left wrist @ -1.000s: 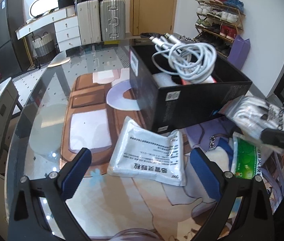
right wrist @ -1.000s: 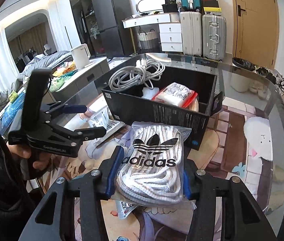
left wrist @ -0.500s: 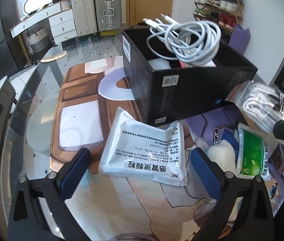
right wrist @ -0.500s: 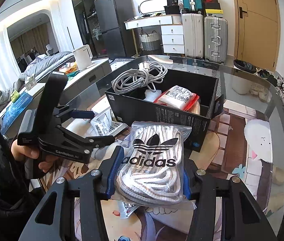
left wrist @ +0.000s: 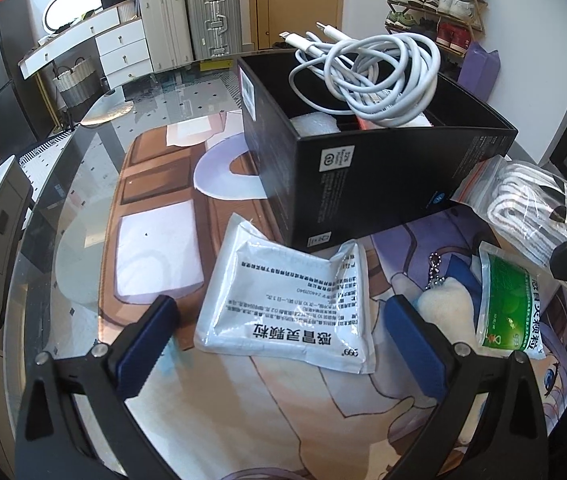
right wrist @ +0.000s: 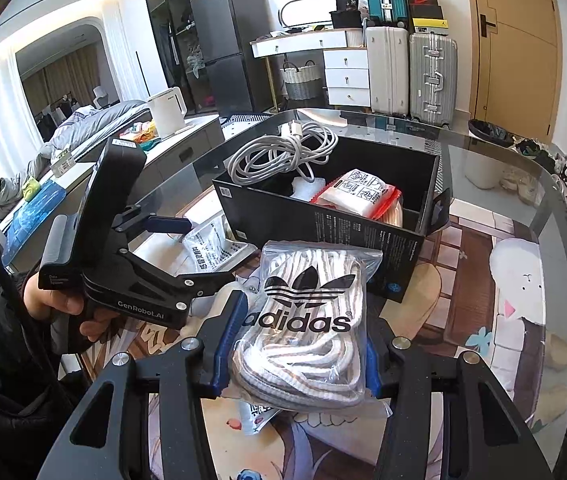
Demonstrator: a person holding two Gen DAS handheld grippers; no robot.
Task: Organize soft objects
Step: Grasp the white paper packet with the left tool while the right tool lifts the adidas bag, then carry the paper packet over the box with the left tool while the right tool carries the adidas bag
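The clear zip bag of white laces (right wrist: 303,320) hides most of a white printed sachet (right wrist: 257,414) beneath it; sachet print is too small to read.

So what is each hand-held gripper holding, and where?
Right hand-held gripper clamps the Adidas bag across its lower half; left hand-held gripper holds nothing.

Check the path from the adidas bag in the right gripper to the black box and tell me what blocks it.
Nothing visible blocks it. The right gripper holds the adidas bag just short of the black box, whose near wall must be cleared. Inside, the white cable and a red-edged packet fill much of the space.
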